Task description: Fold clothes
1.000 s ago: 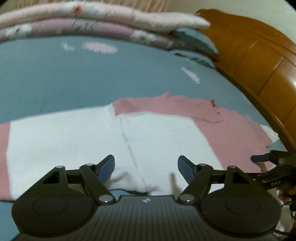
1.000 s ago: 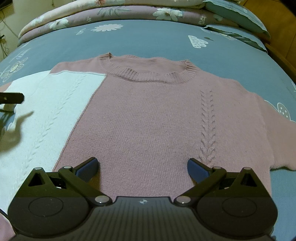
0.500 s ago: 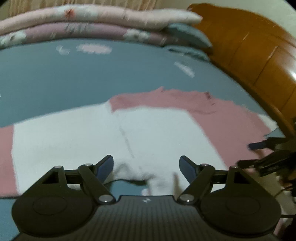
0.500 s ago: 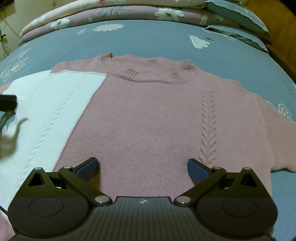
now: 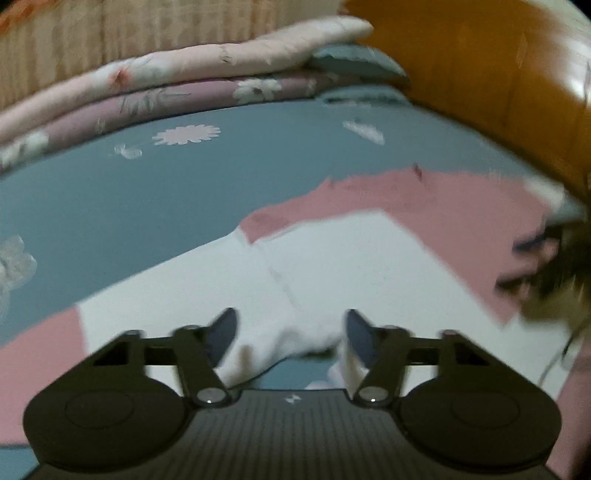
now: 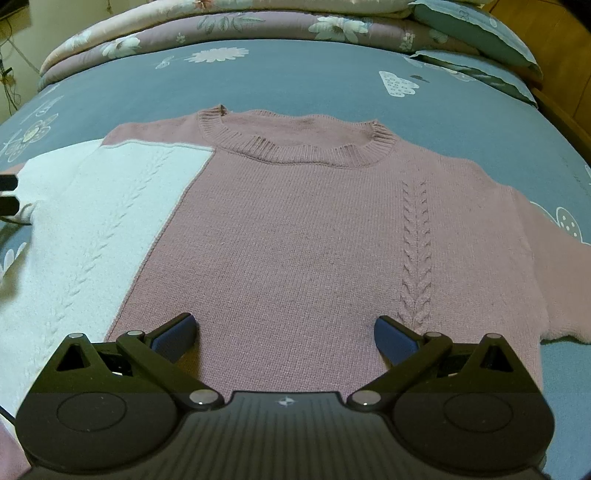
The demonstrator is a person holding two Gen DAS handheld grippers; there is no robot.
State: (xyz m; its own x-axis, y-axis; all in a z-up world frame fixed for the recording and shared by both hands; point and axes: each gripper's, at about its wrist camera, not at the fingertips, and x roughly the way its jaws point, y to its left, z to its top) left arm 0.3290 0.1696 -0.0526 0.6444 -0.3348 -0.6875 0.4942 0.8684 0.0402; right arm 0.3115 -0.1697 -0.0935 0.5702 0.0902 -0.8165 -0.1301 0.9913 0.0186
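The pink-and-white knitted sweater with a ribbed round collar [image 6: 295,229] lies spread flat, front up, on the blue-grey flower-printed bedsheet [image 6: 295,77], directly ahead of both tools. Its white sleeve and side panel [image 5: 280,280] lie on the left tool's side; the pink body with its braided cable column sits squarely ahead of the right tool.

The step in hand looks like the first sleeve fold. The left tool [image 5: 291,332] has just been closing its jaws, and the white sleeve edge is bunched up between its fingers; the view is smeared, so whether the pads already press the knit cannot be told for sure, though the cloth rises off the sheet there as if caught. The right tool [image 6: 284,332] hovers with its jaws wide and nothing between them, low over the sweater's hem, the pink knit just beyond its fingertips.

The next move, as I judge it, calls for a firm pinch on that white edge, then carrying the sleeve across toward the pink body and laying it flat over the chest. The right tool may need to pin the hem so the body does not drag along. The loose knit could slip or crease if lifted by too small a bite.

Beyond the sweater, stacked floral quilts [image 6: 229,22] line the far side of the bed, and a wooden headboard [image 5: 480,74] stands to the right of the left tool.
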